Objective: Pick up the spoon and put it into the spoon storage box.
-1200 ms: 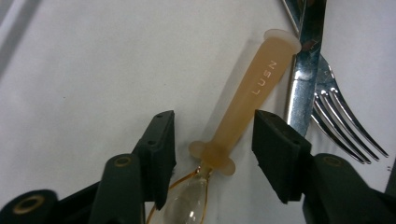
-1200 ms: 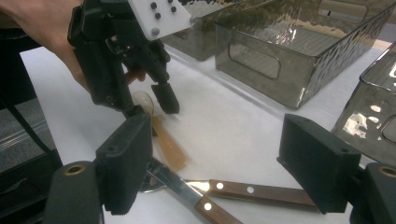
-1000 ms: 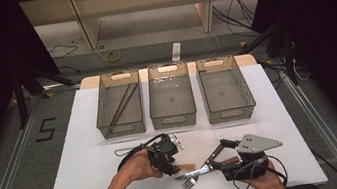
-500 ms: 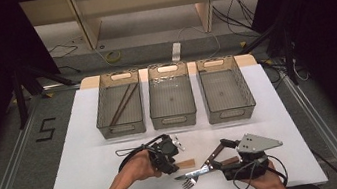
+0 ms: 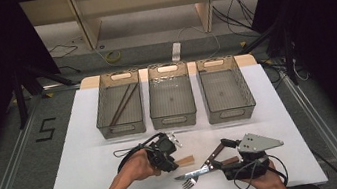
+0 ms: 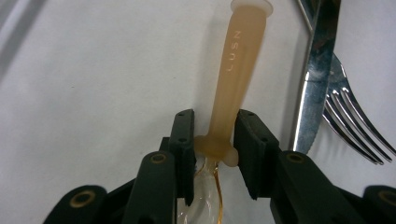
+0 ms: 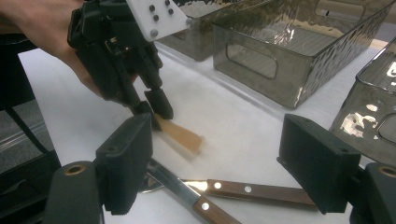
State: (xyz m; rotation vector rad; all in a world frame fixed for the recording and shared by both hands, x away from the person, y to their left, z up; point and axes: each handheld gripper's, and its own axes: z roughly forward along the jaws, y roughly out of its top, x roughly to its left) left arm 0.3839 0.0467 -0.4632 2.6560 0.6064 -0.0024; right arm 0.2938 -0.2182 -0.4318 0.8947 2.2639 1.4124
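My left gripper (image 6: 212, 140) jaws just closing round the amber spoon (image 6: 236, 70), pads at its neck, spoon flat on white tabletop (image 5: 89, 152). Right gripper (image 7: 224, 163) jaws wide, nothing gripped, hovering over knife (image 5: 203, 169) & fork (image 5: 188, 184) beside it.

The left gripper (image 5: 171, 155) sits low and left of centre in the high view, its forearm rising from the bottom edge; its jaws have just been closing and now stand narrow. The right gripper (image 5: 218, 157), lower right of centre, points left with jaws spread wide.
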